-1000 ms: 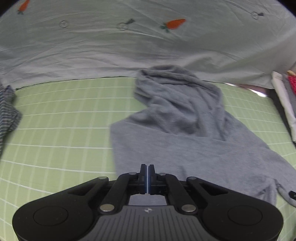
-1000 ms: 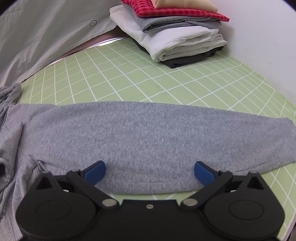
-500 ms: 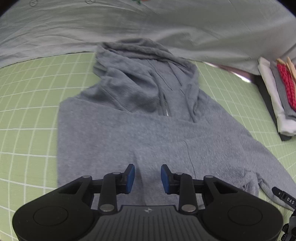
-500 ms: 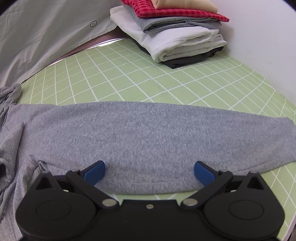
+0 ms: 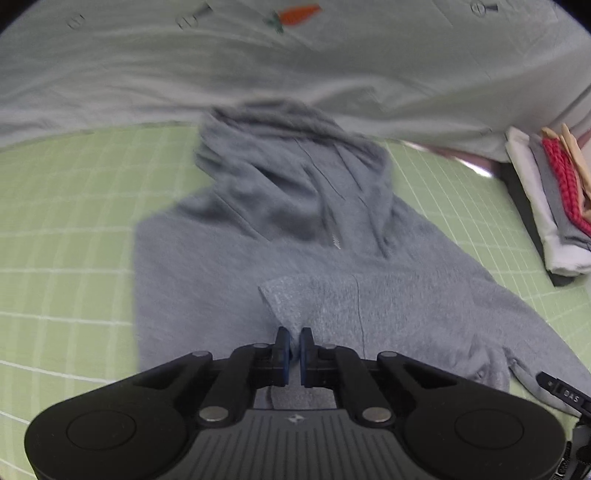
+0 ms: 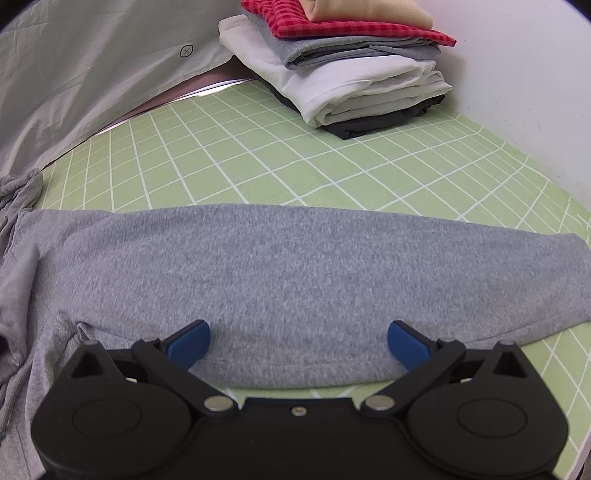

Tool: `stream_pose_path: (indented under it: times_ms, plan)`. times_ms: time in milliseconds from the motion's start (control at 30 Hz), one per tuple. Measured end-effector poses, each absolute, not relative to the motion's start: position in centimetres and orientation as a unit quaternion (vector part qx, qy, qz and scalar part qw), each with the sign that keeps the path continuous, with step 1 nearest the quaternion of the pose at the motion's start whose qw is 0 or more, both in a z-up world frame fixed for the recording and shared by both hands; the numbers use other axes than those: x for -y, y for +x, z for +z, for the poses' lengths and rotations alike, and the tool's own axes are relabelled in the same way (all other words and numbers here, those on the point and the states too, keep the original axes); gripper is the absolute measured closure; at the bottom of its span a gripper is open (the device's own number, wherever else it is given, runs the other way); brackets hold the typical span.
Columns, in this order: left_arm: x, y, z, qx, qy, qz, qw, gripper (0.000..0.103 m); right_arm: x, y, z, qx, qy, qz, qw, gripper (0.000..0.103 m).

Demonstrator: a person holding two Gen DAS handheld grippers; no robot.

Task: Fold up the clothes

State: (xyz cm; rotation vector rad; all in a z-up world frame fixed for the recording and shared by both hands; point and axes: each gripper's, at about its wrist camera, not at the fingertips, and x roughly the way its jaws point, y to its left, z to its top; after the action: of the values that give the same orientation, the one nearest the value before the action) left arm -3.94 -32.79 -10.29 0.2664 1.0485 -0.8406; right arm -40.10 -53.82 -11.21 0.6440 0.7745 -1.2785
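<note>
While the grey hoodie (image 5: 229,280) lies spread on the green checked mat (image 5: 66,236), the scene reads as follows.
Left claw (image 5: 294,349): closed down on a fold of the hoodie's cloth, its blue pads nearly meeting with the pinched fabric rising between them.
Pinched fold (image 5: 291,299): a lighter, sharper patch of grey standing up just beyond the left claw's tips, with a seam line to its right.
Hoodie body: lies across the middle of the mat, hood (image 5: 288,158) bunched at the far end against the pale sheet (image 5: 332,66).
Drawstring (image 5: 334,236): hangs down from the hood's opening, tip pale.
Right claw (image 6: 298,341): spread wide, both blue pads apart and holding nothing, hovering at the near edge of the sleeve.
Sleeve (image 6: 295,273): stretched flat from left to right across the mat, cuff end at the right.
Folded stack (image 6: 343,70): at the far right of the mat, well apart from the sleeve; dark piece at the bottom, then white, grey, red check and tan on top.
Pale sheet: printed with a carrot (image 5: 295,16), draped along the far side.
White wall (image 6: 535,74): just right of the folded stack.
</note>
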Motion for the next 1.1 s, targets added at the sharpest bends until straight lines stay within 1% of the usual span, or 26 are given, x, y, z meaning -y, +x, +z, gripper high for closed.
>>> stream_pose_path:
  times_ms: [67, 167, 200, 233, 300, 333, 367, 467, 567, 600, 667, 700, 933, 1100]
  plan:
    - [31.7, -2.8, -9.8, -0.477, 0.124, -0.365, 0.790, 0.097, 53.8, -40.1, -11.2, -0.345, 0.287, -0.572, 0.687, 0.000]
    - [29.9, -1.0, -9.0, -0.467, 0.126, -0.329, 0.811, 0.090, 53.7, -40.1, -11.3, -0.342, 0.285, -0.574, 0.688, 0.000]
    - [29.5, -0.4, -9.2, -0.473, 0.123, -0.318, 0.813, 0.080, 53.6, -40.1, -11.3, -0.341, 0.285, -0.574, 0.688, 0.000]
    - [29.2, 0.1, -9.5, -0.483, 0.118, -0.308, 0.811, 0.073, 53.6, -40.1, -11.3, -0.340, 0.284, -0.575, 0.688, 0.000]
    - [29.5, -0.4, -10.2, -0.488, 0.129, -0.305, 0.808, 0.039, 53.6, -40.0, -11.3, -0.340, 0.284, -0.575, 0.688, 0.000]
    - [29.8, -0.8, -10.5, -0.489, 0.137, -0.304, 0.806, 0.033, 53.6, -40.1, -11.3, -0.340, 0.283, -0.574, 0.688, 0.000]
    - [30.1, -1.2, -10.8, -0.491, 0.144, -0.304, 0.804, 0.024, 53.6, -40.1, -11.3, -0.341, 0.283, -0.574, 0.689, 0.000]
    - [30.9, -2.5, -11.8, -0.495, 0.167, -0.303, 0.797, 0.016, 53.6, -40.1, -11.3, -0.340, 0.282, -0.573, 0.690, 0.000]
    - [31.7, -3.7, -12.7, -0.498, 0.190, -0.301, 0.791, 0.013, 53.5, -40.2, -11.3, -0.339, 0.281, -0.572, 0.692, 0.000]
    - [32.0, -4.2, -13.1, -0.499, 0.197, -0.301, 0.788, 0.009, 53.5, -40.2, -11.3, -0.339, 0.280, -0.572, 0.693, 0.000]
    - [32.5, -5.0, -13.7, -0.502, 0.212, -0.300, 0.783, 0.007, 53.5, -40.3, -11.4, -0.339, 0.278, -0.569, 0.696, 0.000]
    - [32.3, -5.2, -14.1, -0.504, 0.207, -0.298, 0.784, 0.001, 53.5, -40.4, -11.4, -0.339, 0.277, -0.567, 0.698, 0.000]
    - [31.4, -5.1, -14.9, -0.518, 0.190, -0.296, 0.780, 0.000, 53.7, -40.3, -11.1, -0.346, 0.284, -0.561, 0.696, 0.000]
    - [31.6, -5.2, -14.7, -0.520, 0.189, -0.292, 0.780, 0.000, 53.4, -37.3, -9.8, -0.328, 0.295, -0.535, 0.721, 0.000]
